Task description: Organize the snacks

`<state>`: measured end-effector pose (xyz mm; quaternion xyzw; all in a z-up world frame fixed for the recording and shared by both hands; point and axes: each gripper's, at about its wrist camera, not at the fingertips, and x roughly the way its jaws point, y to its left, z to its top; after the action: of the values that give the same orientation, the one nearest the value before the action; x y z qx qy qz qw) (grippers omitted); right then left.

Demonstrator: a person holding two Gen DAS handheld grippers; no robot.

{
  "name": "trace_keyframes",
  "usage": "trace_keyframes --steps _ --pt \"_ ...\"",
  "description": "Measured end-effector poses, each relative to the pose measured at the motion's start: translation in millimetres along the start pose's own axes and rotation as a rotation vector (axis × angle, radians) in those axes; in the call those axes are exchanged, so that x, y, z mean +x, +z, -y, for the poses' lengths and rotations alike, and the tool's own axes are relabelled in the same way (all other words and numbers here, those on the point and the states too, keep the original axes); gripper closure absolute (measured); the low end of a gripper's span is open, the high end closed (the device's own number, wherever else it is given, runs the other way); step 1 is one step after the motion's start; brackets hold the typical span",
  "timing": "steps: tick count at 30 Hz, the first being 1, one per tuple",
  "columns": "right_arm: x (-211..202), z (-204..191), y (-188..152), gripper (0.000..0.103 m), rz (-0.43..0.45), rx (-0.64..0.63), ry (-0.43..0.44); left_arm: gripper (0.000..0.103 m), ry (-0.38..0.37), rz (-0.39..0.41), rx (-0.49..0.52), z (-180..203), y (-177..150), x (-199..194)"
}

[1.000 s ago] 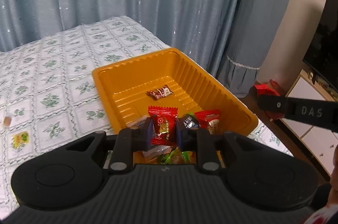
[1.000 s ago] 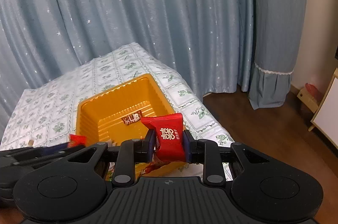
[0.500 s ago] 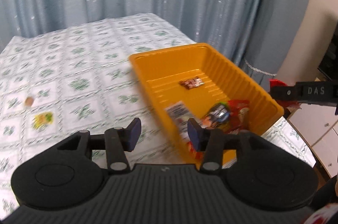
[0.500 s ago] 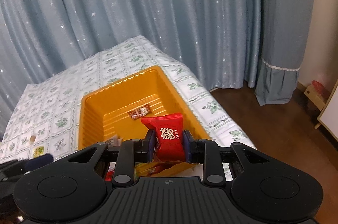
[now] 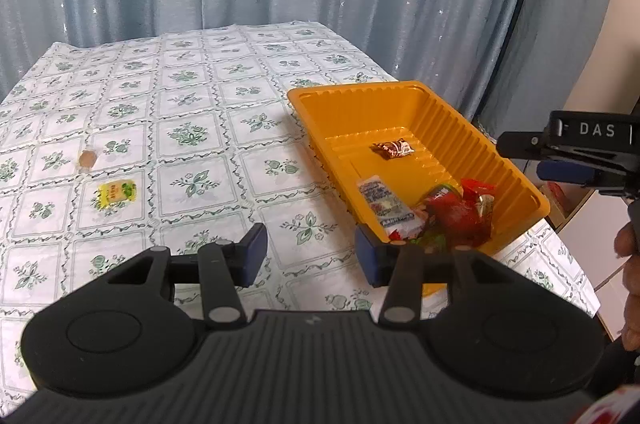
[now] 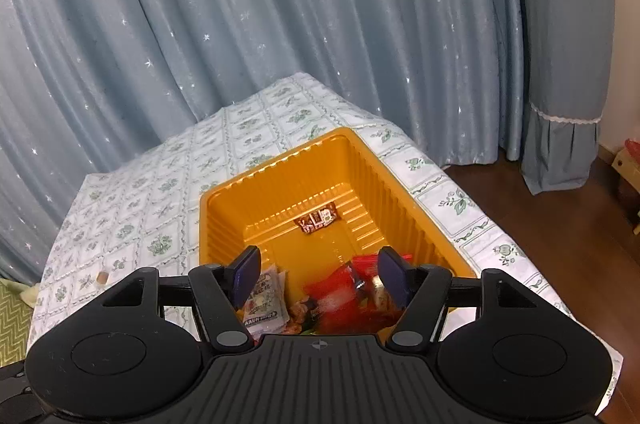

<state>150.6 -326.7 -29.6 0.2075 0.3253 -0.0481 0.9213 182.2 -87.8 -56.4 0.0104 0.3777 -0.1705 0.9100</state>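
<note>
An orange tray [image 5: 516,179] sits at the table's right end, holding a brown packet [image 5: 393,148], a white packet [image 5: 384,201] and red wrappers [image 5: 460,214]. My left gripper [image 5: 309,258] hangs open and empty over the flowered cloth, left of the tray. A yellow packet [image 5: 116,192] and a small brown candy [image 5: 87,157] lie loose on the cloth. My right gripper [image 6: 320,274] is above the tray's [image 6: 276,163] near end with its jaws opening. A blurred red packet [image 6: 340,292] lies below them, free of the pads [image 6: 394,276]. The right gripper [image 5: 532,157] also shows beside the tray.
Blue starred curtains [image 6: 280,23] hang behind the table. The tablecloth's edge [image 6: 500,236] drops to a wooden floor [image 6: 560,264] on the right. A white cabinet [image 5: 592,224] stands nearby. A hand [image 5: 630,264] shows at the right edge.
My left gripper let go of a red packet into the tray and swung left over the cloth. My right gripper opened and its red packet dropped toward the tray.
</note>
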Motion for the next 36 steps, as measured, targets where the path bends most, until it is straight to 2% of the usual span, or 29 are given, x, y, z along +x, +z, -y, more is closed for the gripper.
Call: trace_keyframes --steps 5,15,22,26,36 --pt "-15 2 -5 0.038 -0.007 0.007 -0.041 0.058 0.023 0.005 -0.005 0 -5 -15" --pt "-63 -6 -27 0.038 -0.011 -0.014 -0.089 0.05 0.026 0.011 -0.003 14 -19 -57" --pt "-83 -14 -40 0.038 -0.022 -0.037 -0.081 0.046 0.036 0.018 -0.013 17 -27 -83" --pt "-91 -18 -42 0.038 -0.019 -0.044 -0.075 0.04 0.042 0.026 -0.018 16 -30 -95" --pt "-101 -24 -40 0.038 -0.006 -0.066 -0.063 0.034 0.069 0.045 -0.012 12 -30 -110"
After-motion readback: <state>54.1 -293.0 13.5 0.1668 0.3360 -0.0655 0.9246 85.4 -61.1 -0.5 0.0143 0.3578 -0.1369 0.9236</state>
